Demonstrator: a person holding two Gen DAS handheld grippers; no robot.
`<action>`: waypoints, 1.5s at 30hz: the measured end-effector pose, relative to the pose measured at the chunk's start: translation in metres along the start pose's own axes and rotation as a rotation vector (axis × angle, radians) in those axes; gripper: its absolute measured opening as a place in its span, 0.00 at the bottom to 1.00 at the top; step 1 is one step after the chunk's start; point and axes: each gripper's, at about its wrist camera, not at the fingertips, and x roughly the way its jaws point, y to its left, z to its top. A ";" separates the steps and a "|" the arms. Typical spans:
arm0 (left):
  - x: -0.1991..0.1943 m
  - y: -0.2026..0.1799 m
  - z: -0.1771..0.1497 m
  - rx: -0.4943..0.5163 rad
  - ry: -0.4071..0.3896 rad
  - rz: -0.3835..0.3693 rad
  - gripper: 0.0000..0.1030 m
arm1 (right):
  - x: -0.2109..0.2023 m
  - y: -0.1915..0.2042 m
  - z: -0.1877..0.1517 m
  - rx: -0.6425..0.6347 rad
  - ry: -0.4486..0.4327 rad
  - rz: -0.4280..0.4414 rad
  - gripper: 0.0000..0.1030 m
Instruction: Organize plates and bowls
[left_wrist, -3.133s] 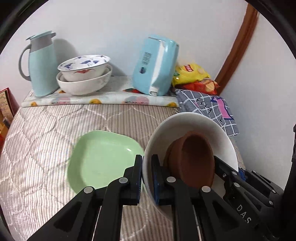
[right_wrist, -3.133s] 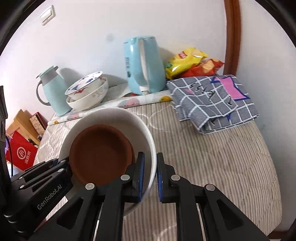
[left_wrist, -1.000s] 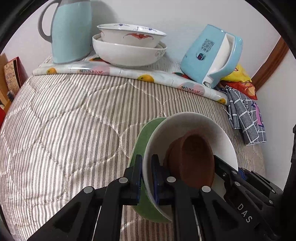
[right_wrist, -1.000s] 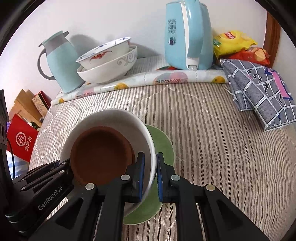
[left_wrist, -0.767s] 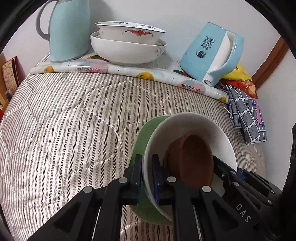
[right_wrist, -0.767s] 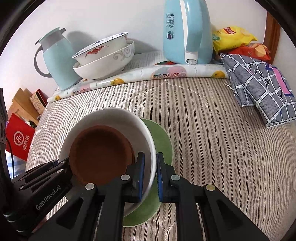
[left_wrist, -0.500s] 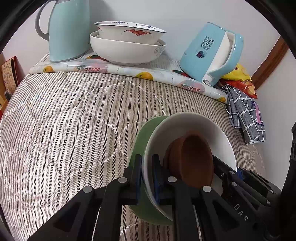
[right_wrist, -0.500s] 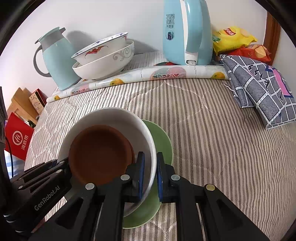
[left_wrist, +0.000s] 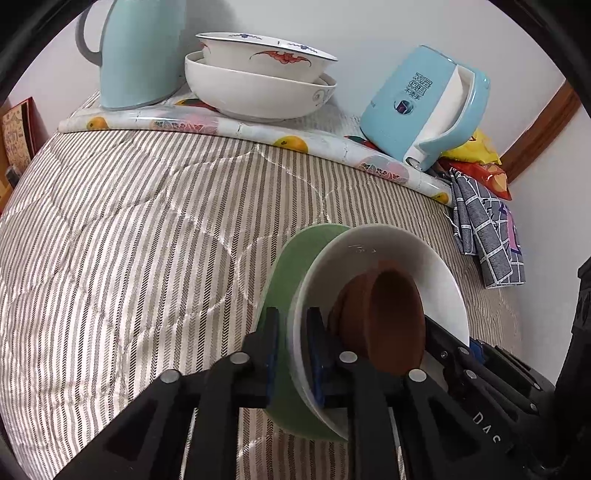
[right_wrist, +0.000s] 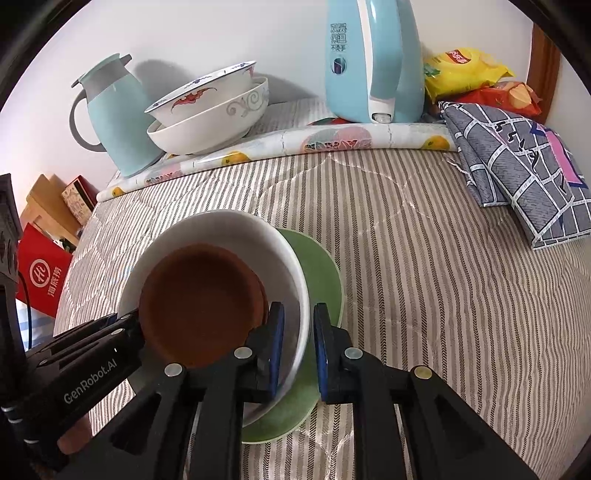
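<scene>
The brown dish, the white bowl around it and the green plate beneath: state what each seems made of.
Brown dish: matte, likely unglazed clay or wood; no shine.
White bowl: glossy, probably glazed ceramic; its rim shows highlights.
Green plate: smooth, dull sheen; melamine or glazed ceramic.

A striped quilted bed (right_wrist: 424, 258) carries a green plate (right_wrist: 321, 273) near its middle, a folded checked cloth (right_wrist: 517, 177) at the right, and a fruit-print mat (right_wrist: 332, 144) along the wall.
</scene>
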 end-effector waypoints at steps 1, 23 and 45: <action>-0.001 0.000 -0.001 0.005 -0.002 0.001 0.17 | -0.001 0.001 0.000 -0.001 0.000 -0.001 0.17; -0.064 -0.026 -0.027 0.054 -0.098 0.038 0.35 | -0.071 -0.008 -0.023 -0.005 -0.098 -0.023 0.39; -0.162 -0.099 -0.106 0.173 -0.311 0.154 0.69 | -0.188 -0.063 -0.101 0.043 -0.212 -0.137 0.70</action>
